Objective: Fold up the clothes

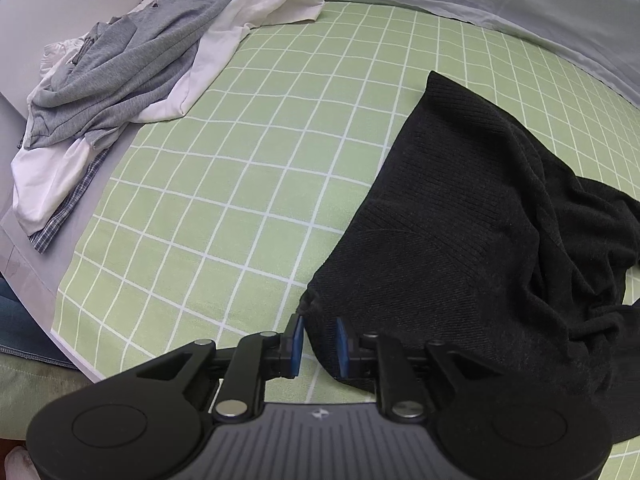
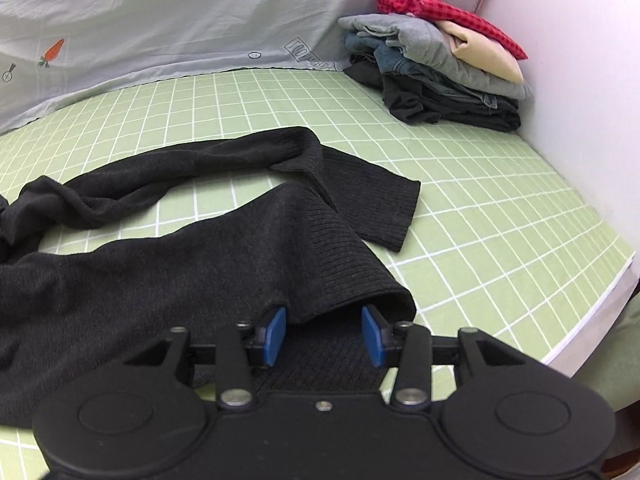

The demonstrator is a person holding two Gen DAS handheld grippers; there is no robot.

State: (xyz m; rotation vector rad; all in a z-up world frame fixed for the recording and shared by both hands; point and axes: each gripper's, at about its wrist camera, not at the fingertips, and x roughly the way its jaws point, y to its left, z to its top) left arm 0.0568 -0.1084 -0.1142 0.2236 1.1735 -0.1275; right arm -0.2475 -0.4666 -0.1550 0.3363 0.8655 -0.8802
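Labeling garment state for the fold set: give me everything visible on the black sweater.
The black sweater is a dark, fine-ribbed knit with wider ribbing at hem and cuff. It lies unfolded and rumpled on the green checked sheet. One sleeve loops outward, its ribbed cuff end lying flat by the hem. The left gripper is open around one hem corner; the right gripper is open at the other, the hem edge draped over its fingertips. Nothing else touches it.

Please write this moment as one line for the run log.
left tool: open at black knitted sweater hem | right tool: open, hem draped over | not gripped
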